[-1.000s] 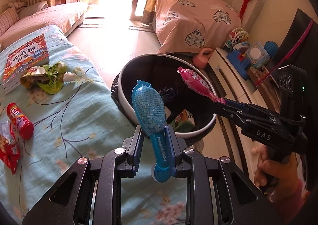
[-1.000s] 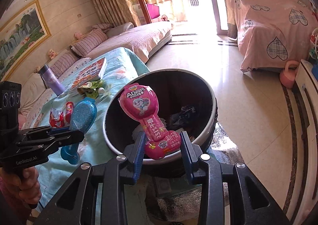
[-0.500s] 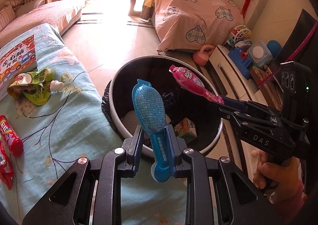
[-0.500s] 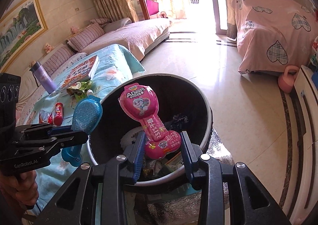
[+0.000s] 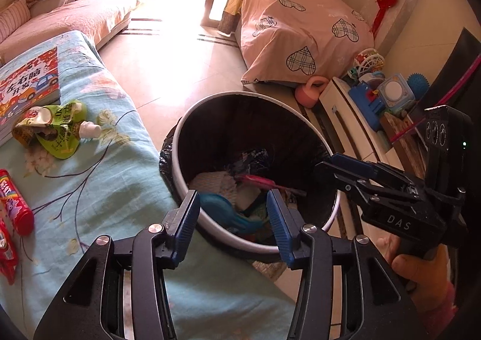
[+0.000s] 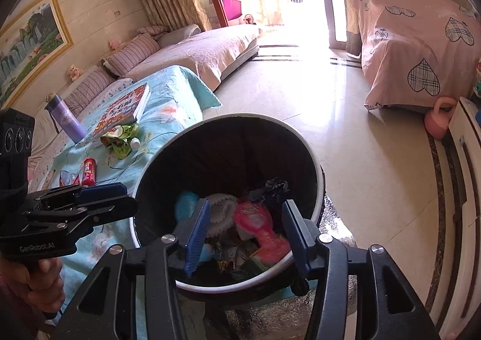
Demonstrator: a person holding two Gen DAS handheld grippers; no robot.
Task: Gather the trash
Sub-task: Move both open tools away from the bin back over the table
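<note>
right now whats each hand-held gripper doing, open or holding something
Left hand-held gripper: open, holding nothing.
Right hand-held gripper: open, holding nothing.

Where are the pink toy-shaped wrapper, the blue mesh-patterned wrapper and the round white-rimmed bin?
pink toy-shaped wrapper (image 6: 258, 227): right wrist view, on its printed body, lying in the bin.
blue mesh-patterned wrapper (image 5: 222, 209): left wrist view, on its wide end.
round white-rimmed bin (image 6: 314, 156): right wrist view, on the white rim.

A floral bedspread (image 5: 114, 177) carries a book (image 5: 28, 84), green pouch (image 5: 51, 129) and red tube (image 5: 15, 204).
</note>
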